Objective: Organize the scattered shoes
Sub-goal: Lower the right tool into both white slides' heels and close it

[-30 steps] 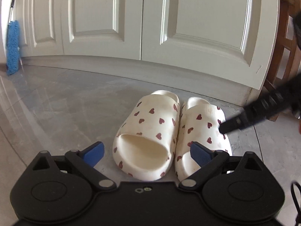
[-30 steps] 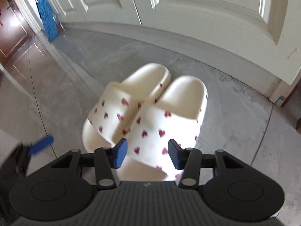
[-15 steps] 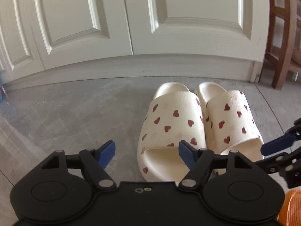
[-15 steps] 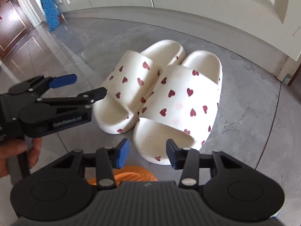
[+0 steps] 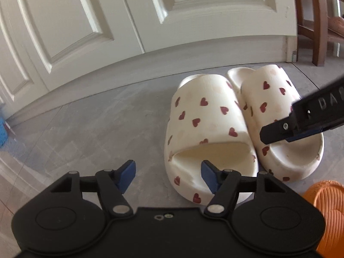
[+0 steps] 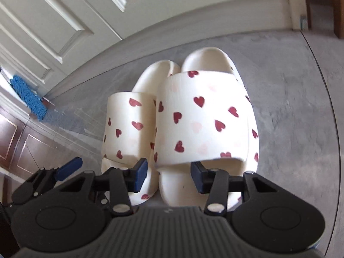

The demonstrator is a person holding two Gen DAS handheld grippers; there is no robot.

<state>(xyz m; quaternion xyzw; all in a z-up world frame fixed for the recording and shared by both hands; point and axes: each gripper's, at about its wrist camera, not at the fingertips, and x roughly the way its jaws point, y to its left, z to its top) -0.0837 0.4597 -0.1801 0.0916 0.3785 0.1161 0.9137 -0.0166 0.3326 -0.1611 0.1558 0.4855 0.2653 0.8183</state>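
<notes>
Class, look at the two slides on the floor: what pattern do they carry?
Cream slides printed with small dark red hearts, shown best in the right wrist view.

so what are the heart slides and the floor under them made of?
Heart slides: likely moulded foam, EVA-type; matte cream, thick rounded one-piece soles and straps, printed red hearts. Floor: probably polished stone or tile; grey mottling, a joint line, soft sheen.

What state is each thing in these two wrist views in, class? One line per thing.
Left slipper: upright on the floor, touching its partner, not held.
Right slipper: upright on the floor, not gripped.
Left gripper: closing, nothing between its fingers.
Right gripper: open over the right slipper's heel end.
Orange slipper: on the floor, only partly in view.
White doors: shut.
</notes>
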